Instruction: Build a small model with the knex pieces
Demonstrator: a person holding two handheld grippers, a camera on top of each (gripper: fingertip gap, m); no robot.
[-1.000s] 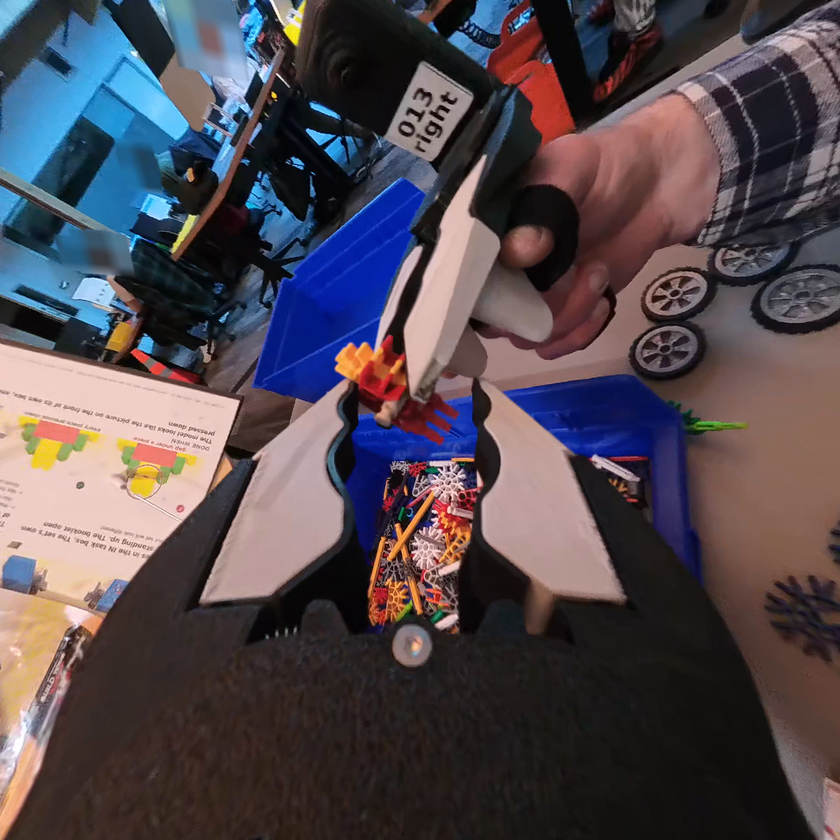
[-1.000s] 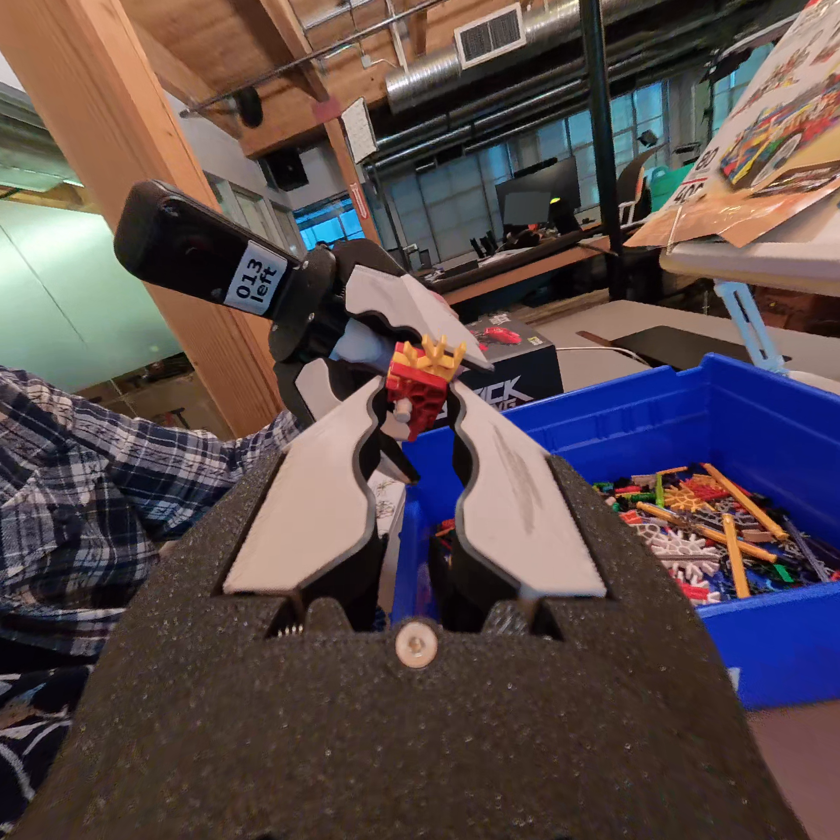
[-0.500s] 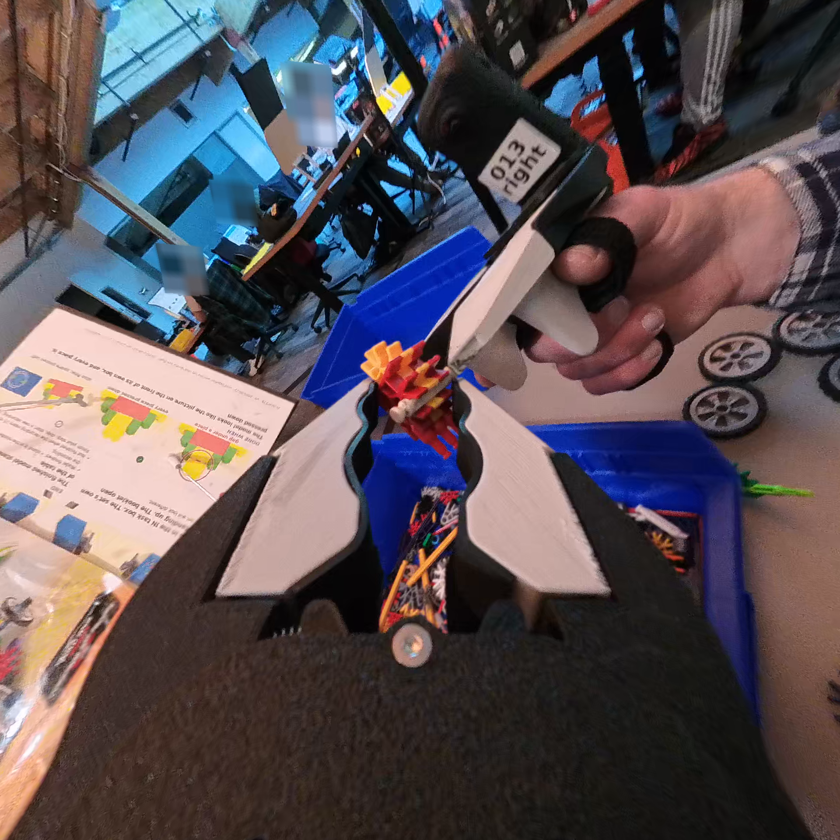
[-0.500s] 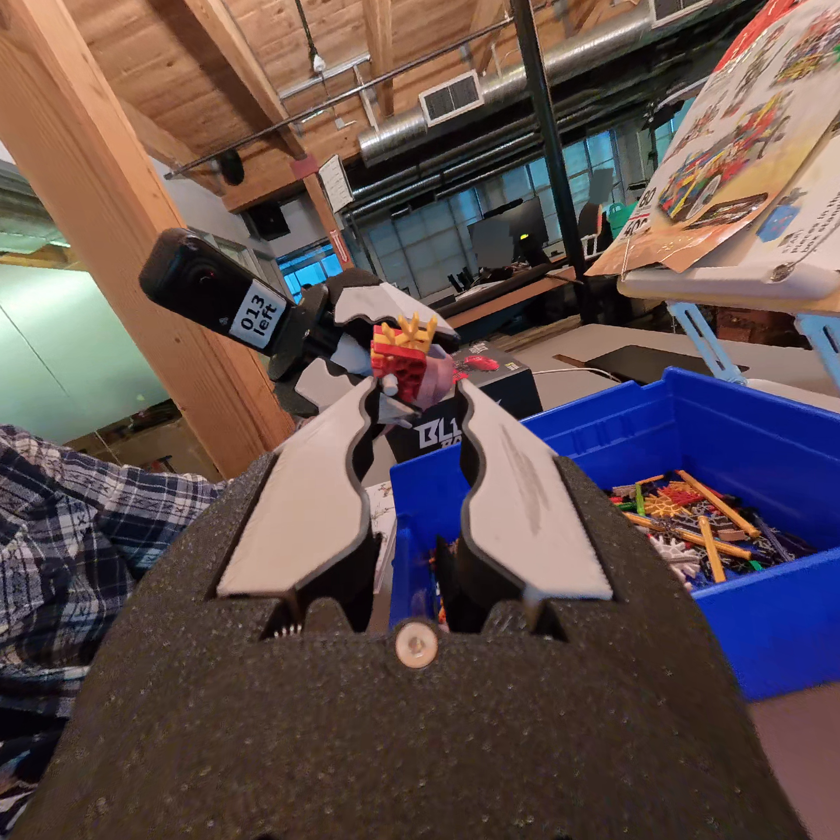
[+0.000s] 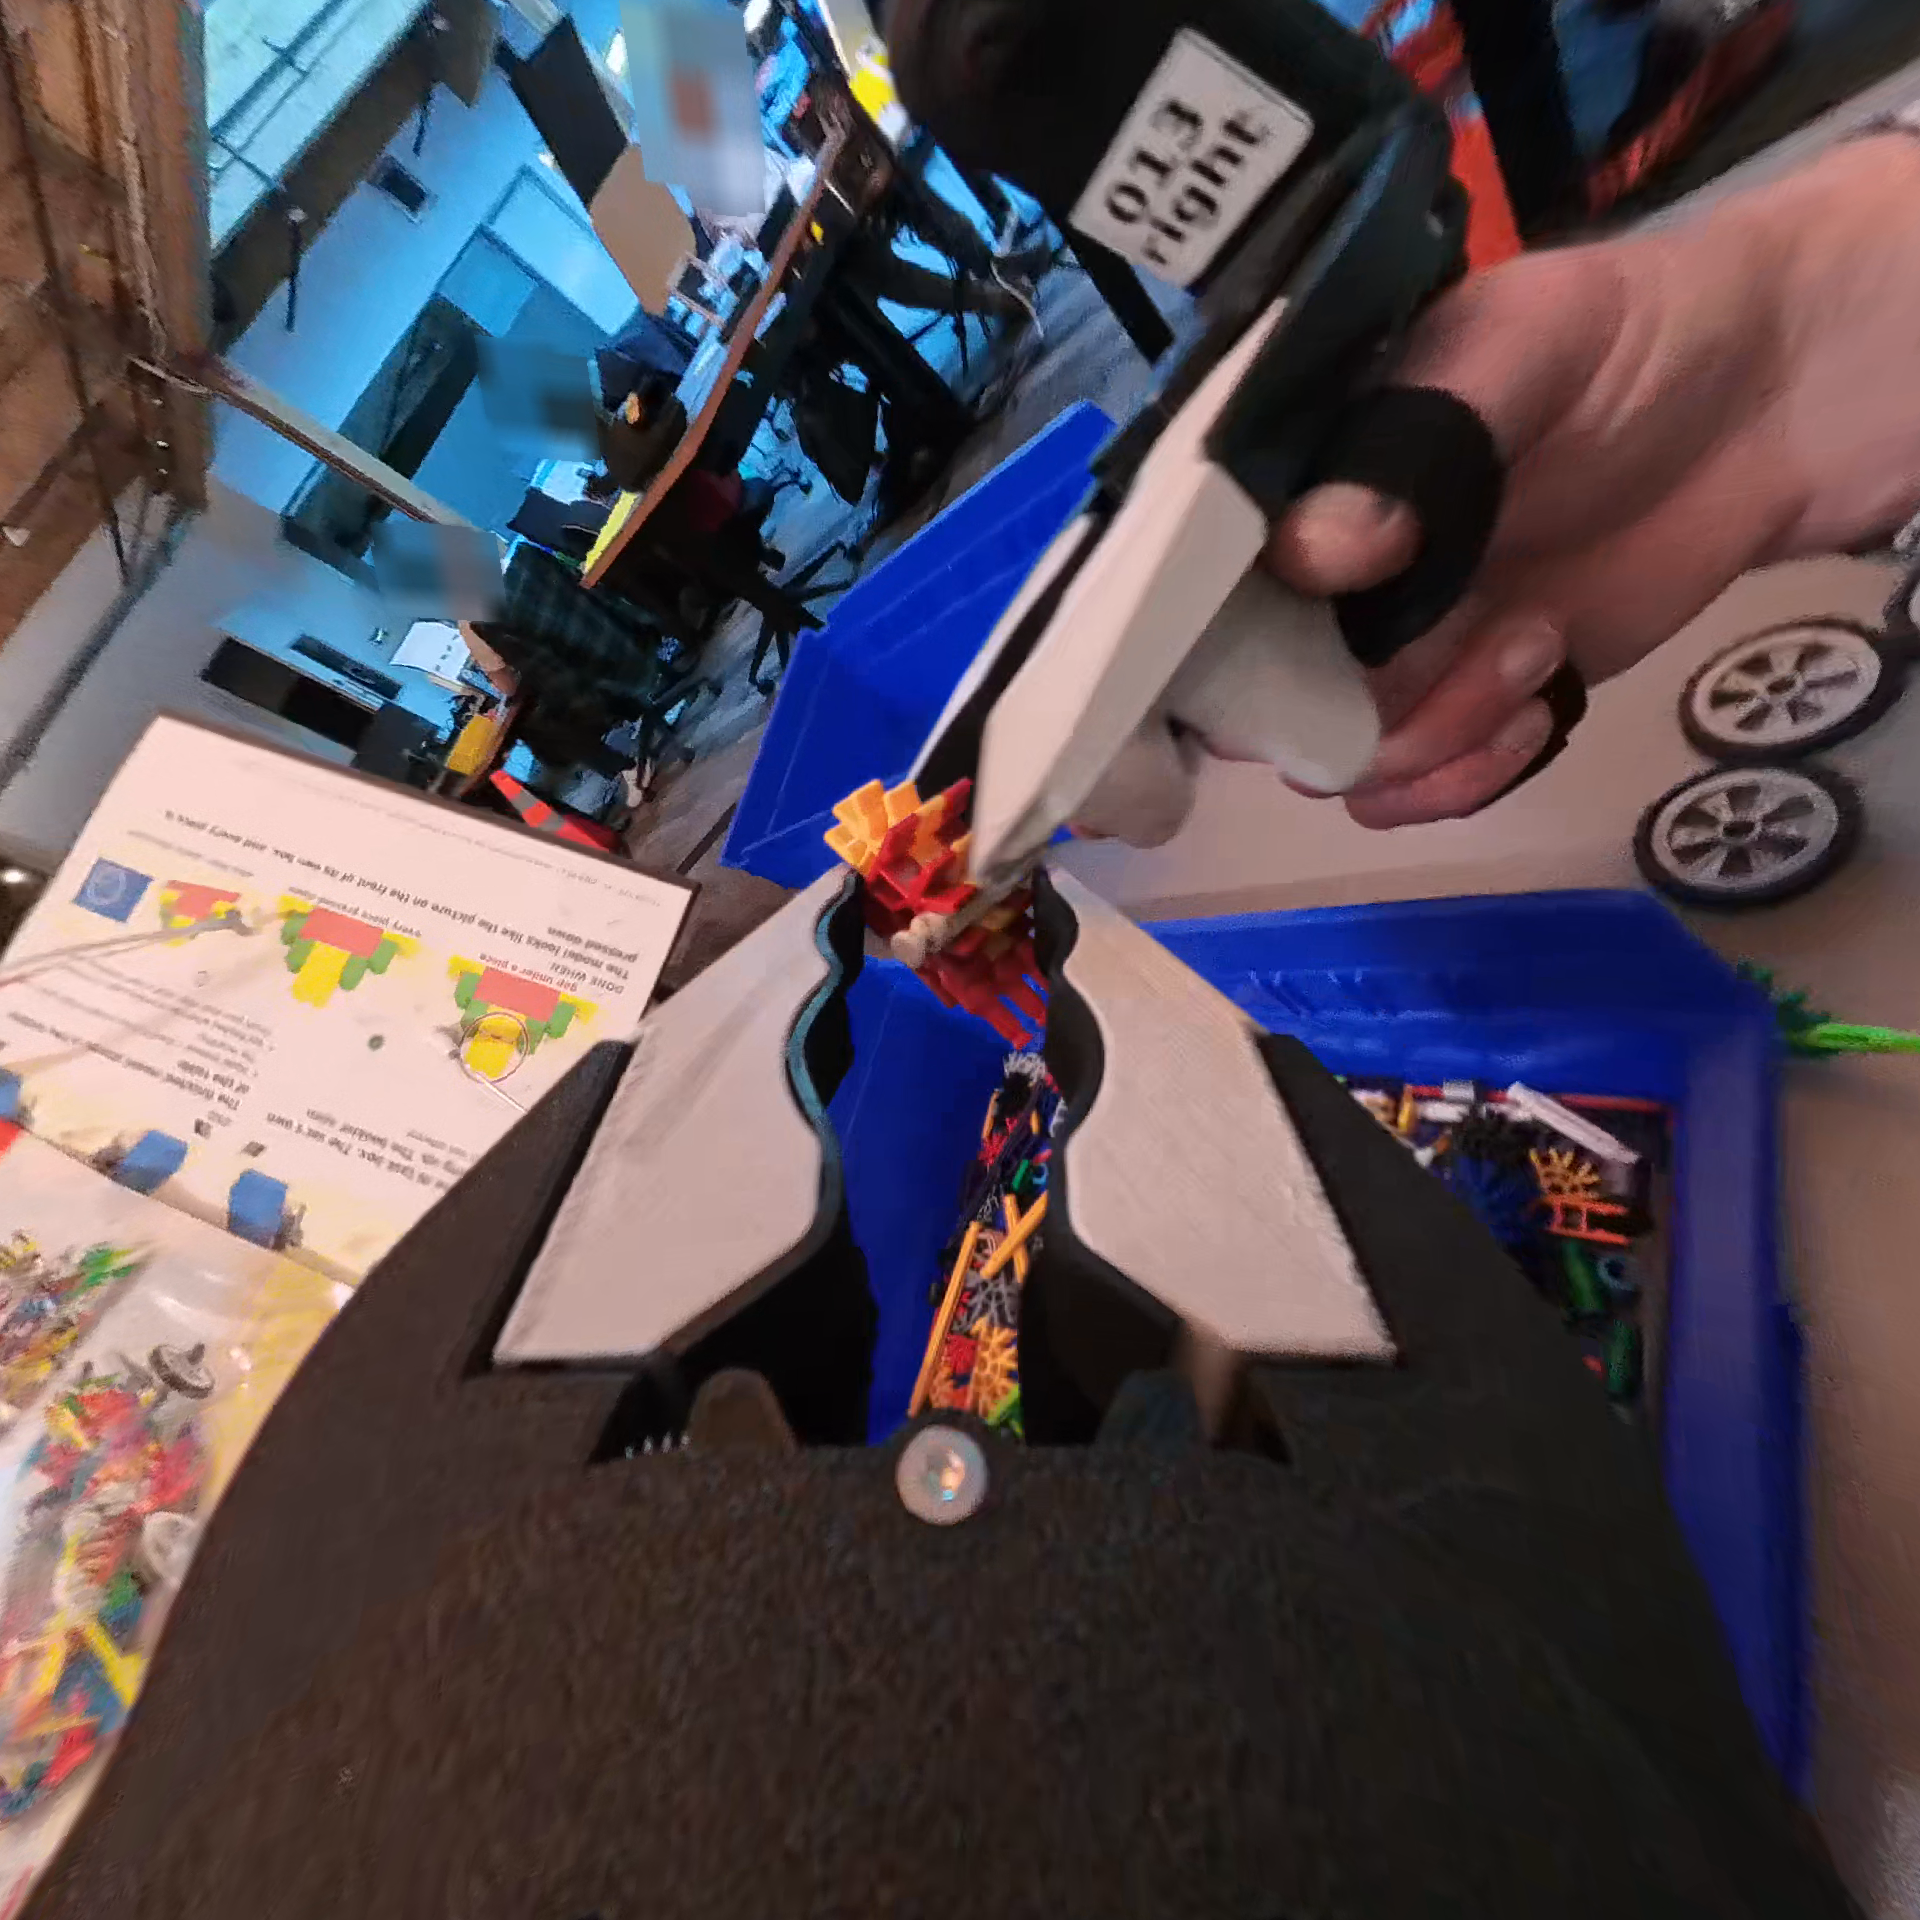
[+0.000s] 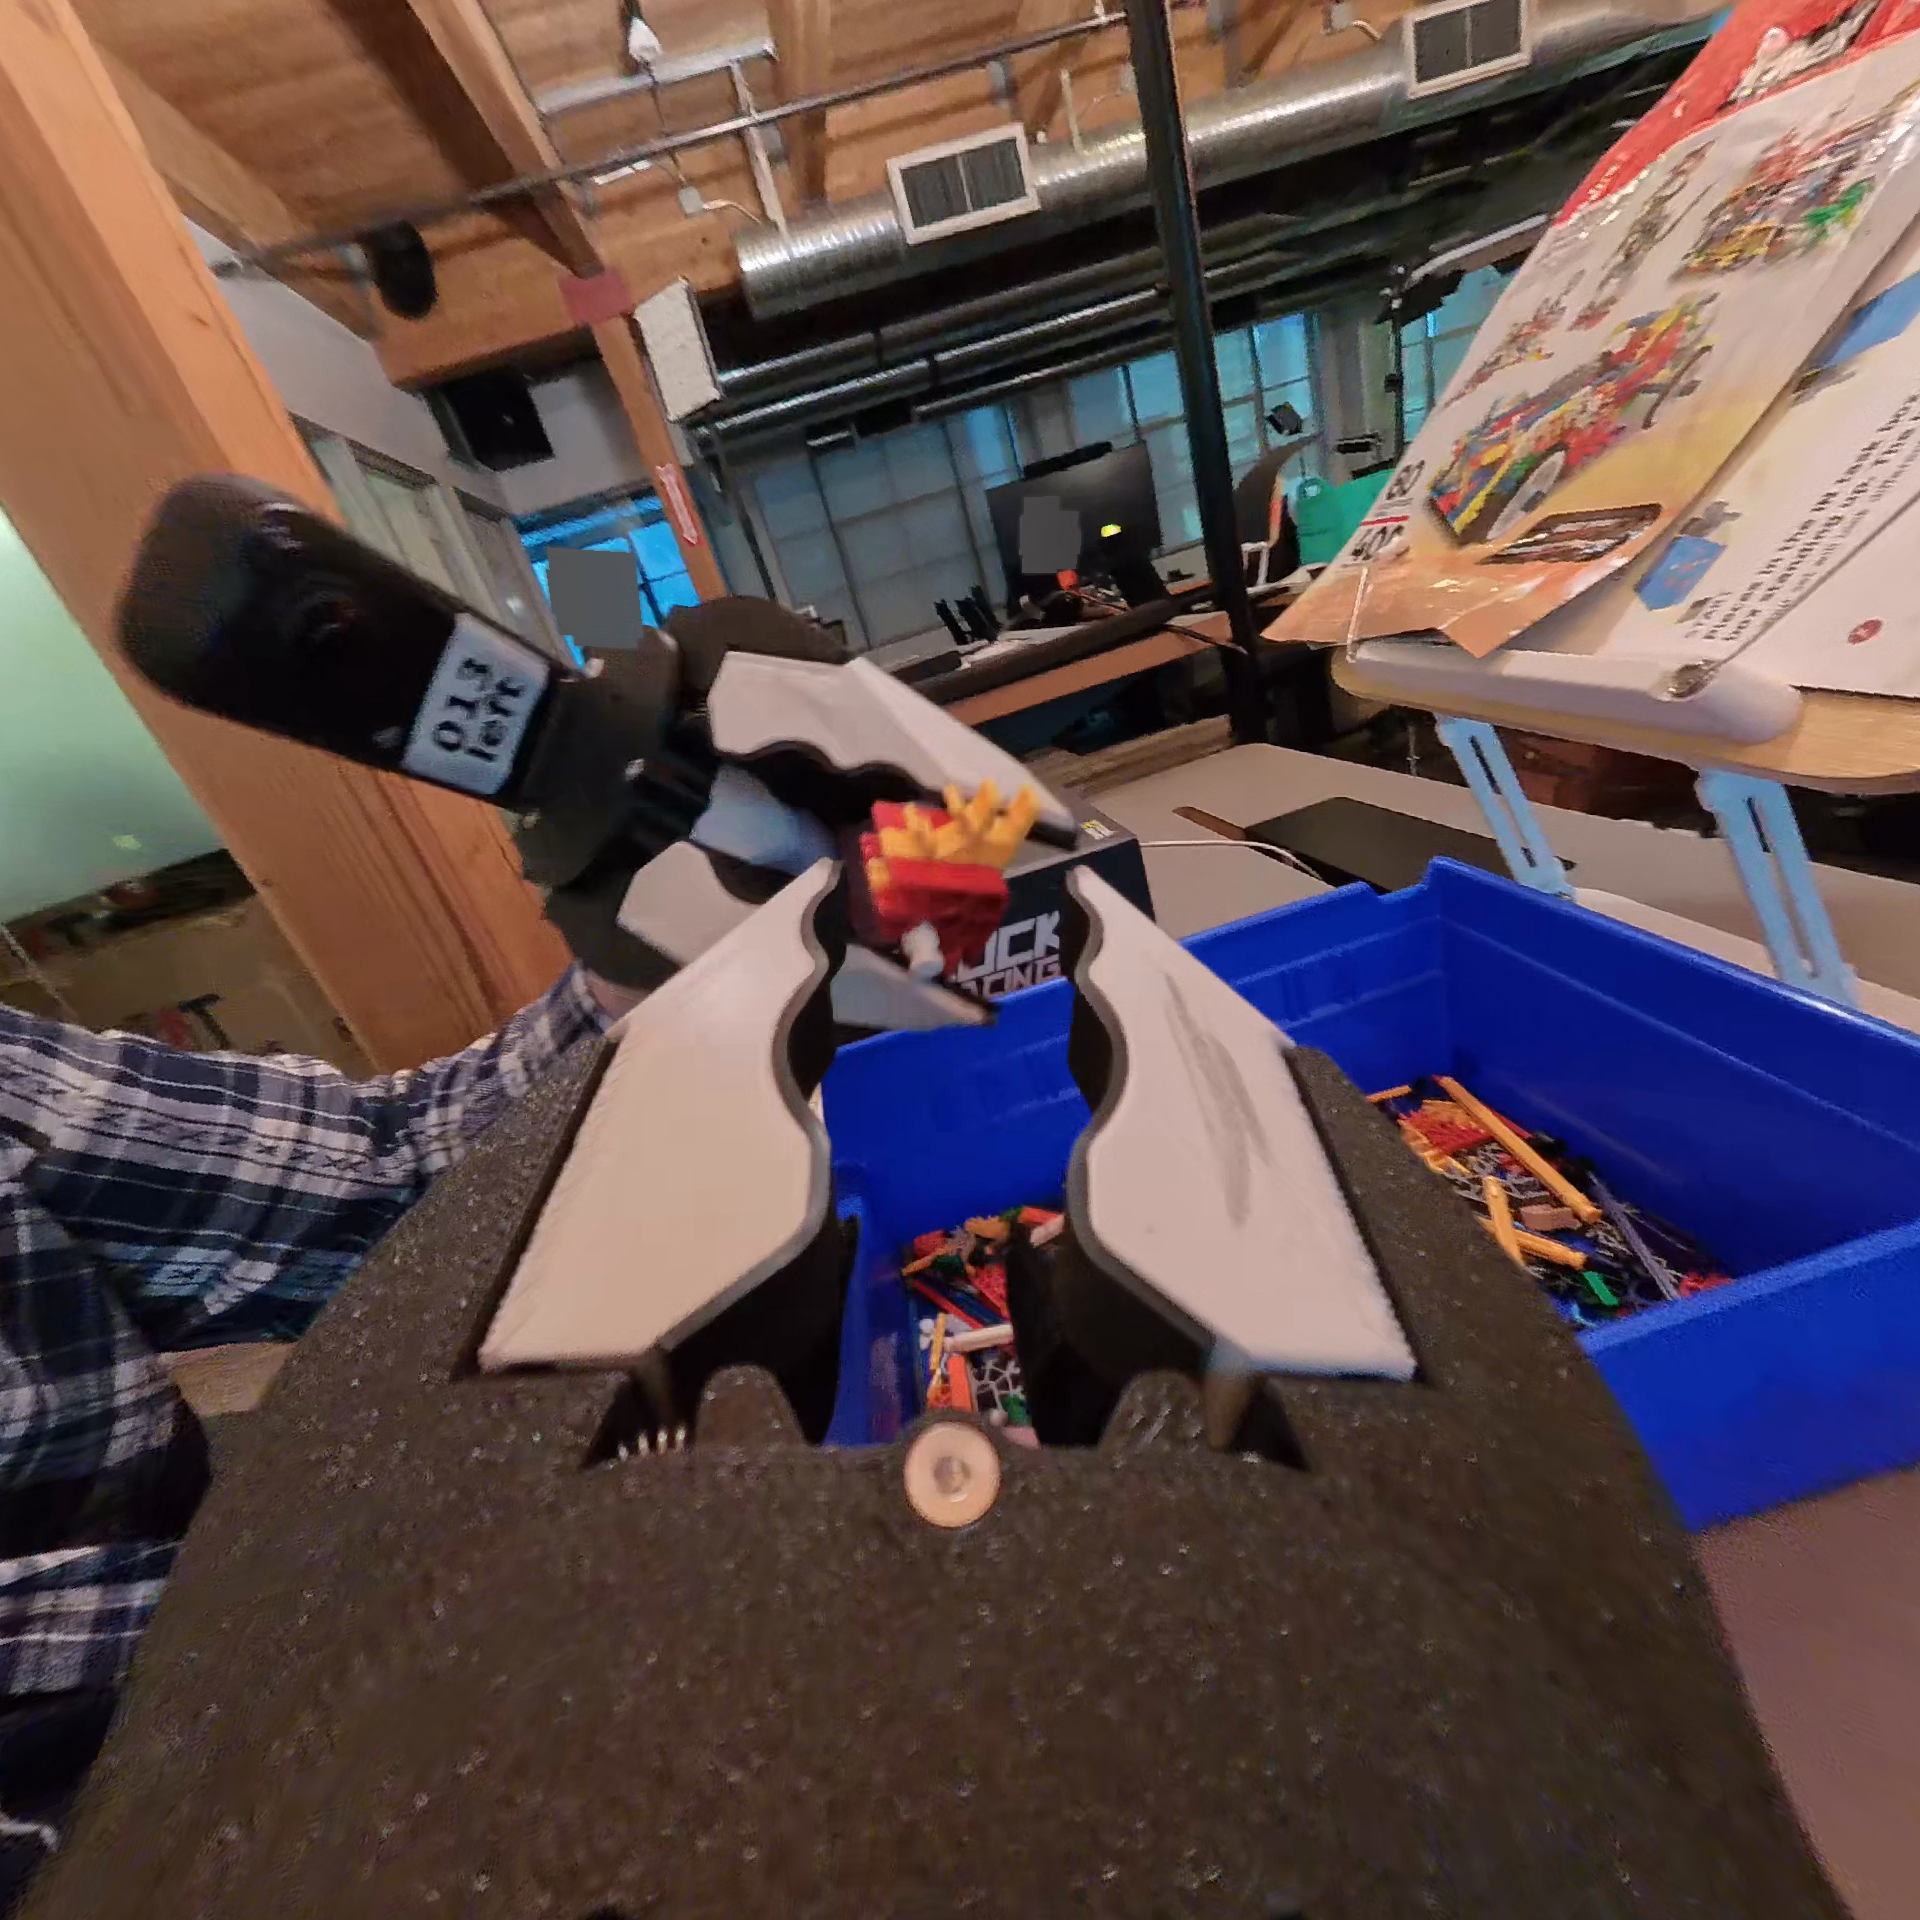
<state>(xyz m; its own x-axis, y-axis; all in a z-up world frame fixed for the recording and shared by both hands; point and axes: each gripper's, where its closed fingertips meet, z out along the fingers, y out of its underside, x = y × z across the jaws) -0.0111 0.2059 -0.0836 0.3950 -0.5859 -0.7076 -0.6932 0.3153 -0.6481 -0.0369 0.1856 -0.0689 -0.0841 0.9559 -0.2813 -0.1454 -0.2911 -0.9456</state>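
A small red and yellow brick assembly (image 5: 935,904) with a cream peg sits between my left gripper's (image 5: 948,904) fingertips, which are shut on it above the blue bin (image 5: 1455,945). In the right wrist view the same assembly (image 6: 935,883) is clamped between the left gripper's upper and lower fingers (image 6: 883,717). My right gripper (image 6: 956,894) straddles it. Its left fingertip touches it and a gap shows at its right fingertip. In the left wrist view the right gripper (image 5: 951,831) comes in from the upper right, held by a hand (image 5: 1662,468).
The blue bin (image 6: 1558,1039) holds several loose rods and connectors. A second blue bin (image 5: 914,644) stands behind. Grey wheels (image 5: 1745,831) and a green piece (image 5: 1849,1036) lie on the table at right. An instruction sheet (image 5: 312,997) is at left, on a tilted stand (image 6: 1662,416). A black box (image 6: 1039,935) is behind. Both grippers' tips are close together, under 4 cm apart.
Both grippers have shifted and tilted together with the assembly between them. My right gripper's fingers have spread a little, and a gap now shows beside the assembly. The left still clamps it.
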